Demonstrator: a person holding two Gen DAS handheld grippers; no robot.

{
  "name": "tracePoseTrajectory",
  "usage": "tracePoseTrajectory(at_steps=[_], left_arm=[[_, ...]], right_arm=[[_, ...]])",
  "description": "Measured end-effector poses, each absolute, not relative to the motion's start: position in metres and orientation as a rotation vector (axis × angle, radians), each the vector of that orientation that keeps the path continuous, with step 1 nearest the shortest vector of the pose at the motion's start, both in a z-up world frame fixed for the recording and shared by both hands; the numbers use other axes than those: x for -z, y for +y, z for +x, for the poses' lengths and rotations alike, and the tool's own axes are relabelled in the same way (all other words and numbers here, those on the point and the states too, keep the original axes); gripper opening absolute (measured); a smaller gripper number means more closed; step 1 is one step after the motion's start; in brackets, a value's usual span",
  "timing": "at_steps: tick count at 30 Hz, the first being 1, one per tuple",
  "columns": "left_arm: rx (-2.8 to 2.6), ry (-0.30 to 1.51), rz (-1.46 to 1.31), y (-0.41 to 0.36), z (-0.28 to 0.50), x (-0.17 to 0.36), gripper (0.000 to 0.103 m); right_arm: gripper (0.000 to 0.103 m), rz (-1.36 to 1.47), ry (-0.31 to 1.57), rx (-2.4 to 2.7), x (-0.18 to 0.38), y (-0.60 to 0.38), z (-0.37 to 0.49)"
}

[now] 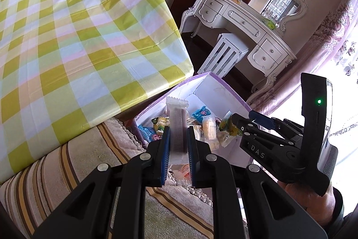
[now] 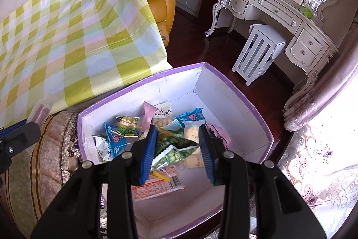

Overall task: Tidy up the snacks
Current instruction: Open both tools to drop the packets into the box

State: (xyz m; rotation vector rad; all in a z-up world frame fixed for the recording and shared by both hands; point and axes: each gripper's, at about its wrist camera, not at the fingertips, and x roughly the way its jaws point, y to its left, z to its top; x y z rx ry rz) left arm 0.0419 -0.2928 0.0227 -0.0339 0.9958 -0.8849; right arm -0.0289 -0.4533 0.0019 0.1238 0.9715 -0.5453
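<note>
Purple wafers in a clear wrapper, the wafer pack [image 1: 176, 127], sit clenched in my left hand-held gripper [image 1: 177, 145] at bottom middle, held up so I can drop it into the purple box [image 1: 223, 84] behind. In the right view, my right hand-held gripper [image 2: 176, 149] hangs spread wide over the box [image 2: 235, 82], a green pea bag [image 2: 176, 149] lying between its fingers; I cannot tell if it touches. The wafer pack [image 2: 41, 112] peeks in at far left.

Both handheld grippers, left gripper [image 1: 177, 145] and right gripper [image 2: 176, 151], are matte black with ribbed blue pads [image 2: 146, 153] and silver pivot pins; one carries white "DAS" lettering and a green light.
</note>
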Motion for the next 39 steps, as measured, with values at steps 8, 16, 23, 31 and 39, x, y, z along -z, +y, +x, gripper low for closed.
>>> tracePoseTrajectory(at_steps=[8, 16, 23, 31, 39], left_arm=[[0.891, 1.034, -0.012, -0.305, 0.045, -0.012, 0.013], [0.902, 1.058, 0.014, -0.319, 0.044, -0.007, 0.013], [0.900, 1.091, 0.022, -0.333, 0.045, -0.008, 0.013], [0.864, 1.147, 0.025, -0.337, 0.055, -0.001, 0.014], [0.852, 1.162, -0.035, -0.329, 0.066, 0.007, 0.066]], right_arm=[[0.038, 0.135, 0.997, 0.551, 0.009, -0.459, -0.029], [0.038, 0.136, 1.026, 0.574, 0.025, -0.469, -0.027], [0.038, 0.125, 1.052, 0.578, 0.033, -0.471, -0.027], [0.038, 0.120, 1.083, 0.592, 0.042, -0.478, -0.019], [0.072, 0.120, 1.094, 0.595, 0.047, -0.483, -0.013]])
